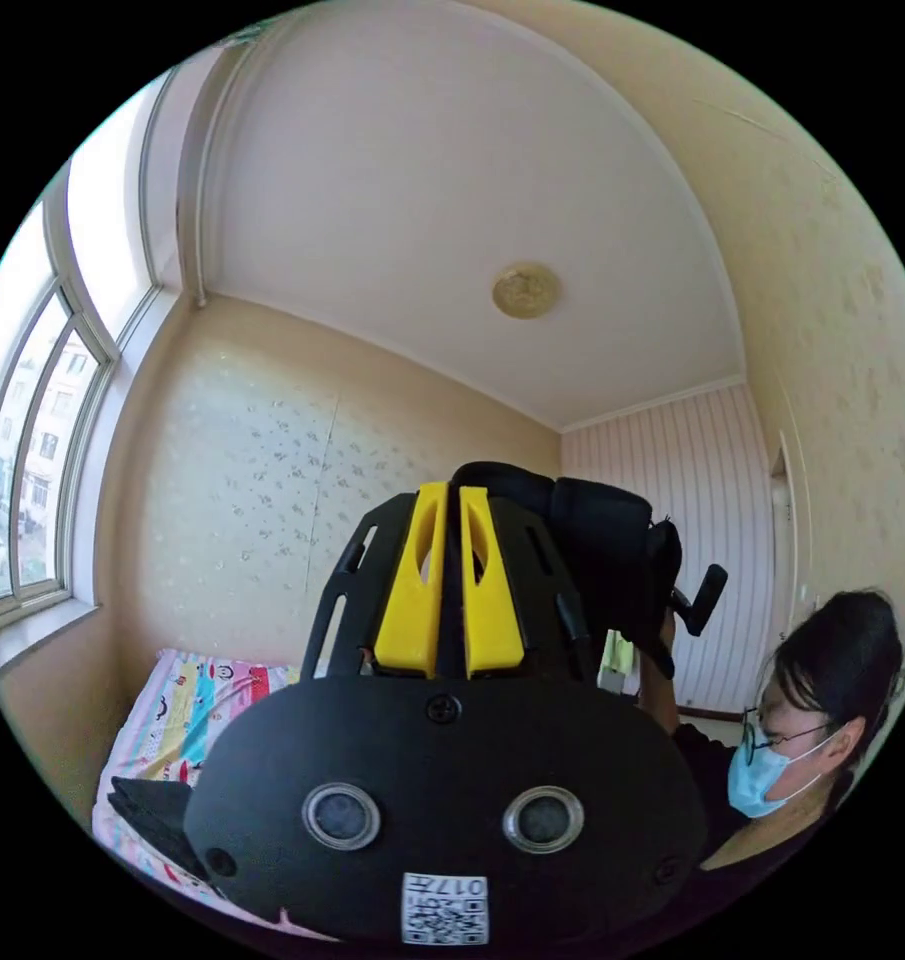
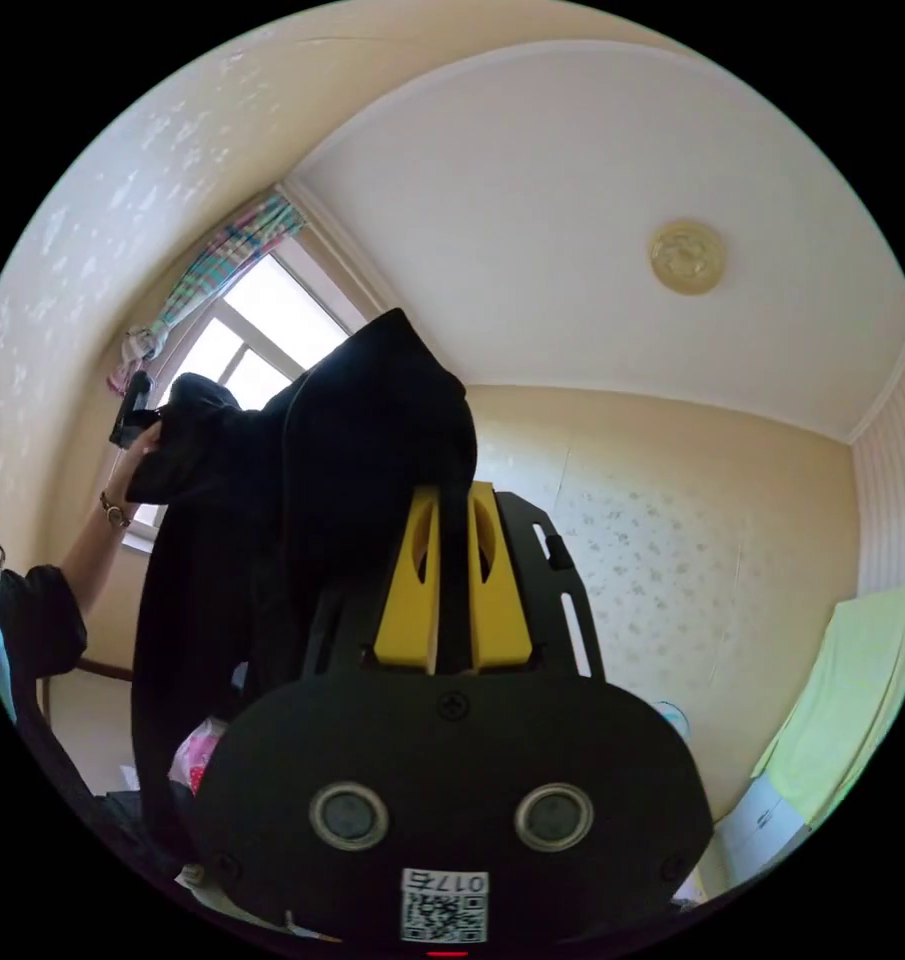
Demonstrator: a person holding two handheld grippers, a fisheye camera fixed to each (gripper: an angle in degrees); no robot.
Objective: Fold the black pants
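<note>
The black pants (image 2: 302, 520) are held up in the air between both grippers. In the right gripper view my right gripper (image 2: 454, 492) points up, its yellow jaws shut on a fold of the pants, and the rest hangs down to the left. A hand holds my left gripper (image 2: 132, 410) at the pants' other end, near the window. In the left gripper view my left gripper (image 1: 452, 492) has its yellow jaws closed on the black pants (image 1: 592, 530), which run right to the right gripper (image 1: 697, 600).
A bed with a colourful patterned sheet (image 1: 177, 705) lies below at the left, with a dark piece of cloth (image 1: 142, 800) on it. The person's head (image 1: 832, 670) is at the lower right. Windows (image 1: 32, 480) and a light green cloth (image 2: 852, 680) line the walls.
</note>
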